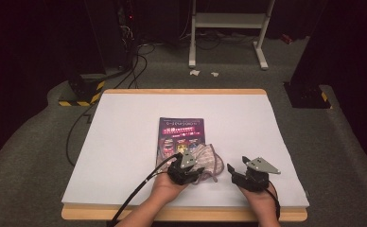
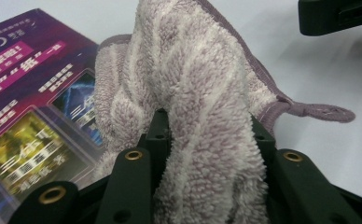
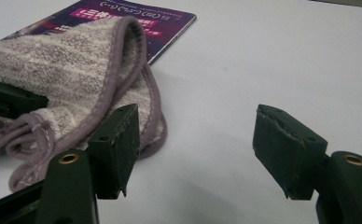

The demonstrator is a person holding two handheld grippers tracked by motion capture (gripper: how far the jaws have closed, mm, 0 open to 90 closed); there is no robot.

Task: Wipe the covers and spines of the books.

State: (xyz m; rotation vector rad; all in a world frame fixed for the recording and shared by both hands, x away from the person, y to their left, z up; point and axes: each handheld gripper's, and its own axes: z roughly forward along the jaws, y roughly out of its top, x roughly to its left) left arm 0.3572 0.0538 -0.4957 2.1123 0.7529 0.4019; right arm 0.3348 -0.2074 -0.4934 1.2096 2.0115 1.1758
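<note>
On the desk (image 1: pixel 125 142), near the front edge, the left hand-held gripper (image 1: pixel 187 171) pinches the towel (image 1: pixel 205 158), which seems bunched partly over the booklet (image 1: pixel 179 132). Just right of it, the right hand-held gripper (image 1: pixel 240 171) waits with jaws spread, the towel's hem lying to its left.

The towel (image 1: pixel 204 161) lay partly on the booklet's (image 1: pixel 180 128) near right corner, the left gripper (image 1: pixel 187 171) at its near edge — the right gripper (image 1: pixel 240 172) just right of it, apart.
</note>
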